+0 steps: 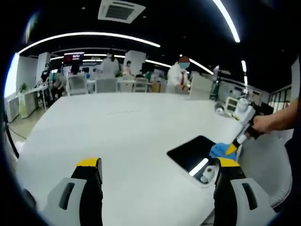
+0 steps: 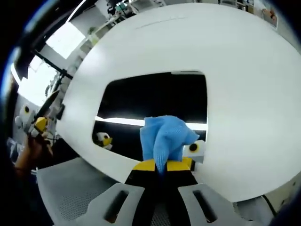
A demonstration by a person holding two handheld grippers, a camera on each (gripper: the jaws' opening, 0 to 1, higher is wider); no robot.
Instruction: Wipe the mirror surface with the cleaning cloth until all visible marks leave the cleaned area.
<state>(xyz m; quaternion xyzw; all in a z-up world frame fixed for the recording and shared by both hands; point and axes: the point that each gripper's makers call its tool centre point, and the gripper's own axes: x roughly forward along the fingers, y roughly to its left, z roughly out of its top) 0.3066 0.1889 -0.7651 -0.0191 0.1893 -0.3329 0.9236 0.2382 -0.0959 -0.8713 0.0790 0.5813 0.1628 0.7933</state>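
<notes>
Showed a plain blue cloth [image 2: 165,136], a dark, black-looking mirror [image 2: 155,101], a white surface [image 2: 244,70], yellow-tipped black jaws.

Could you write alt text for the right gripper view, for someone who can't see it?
A yellow-tipped claw pinches a blue cleaning cloth and holds it on a dark rectangular mirror lying flat on a white table. The mirror reflects a bright ceiling light strip.
</notes>
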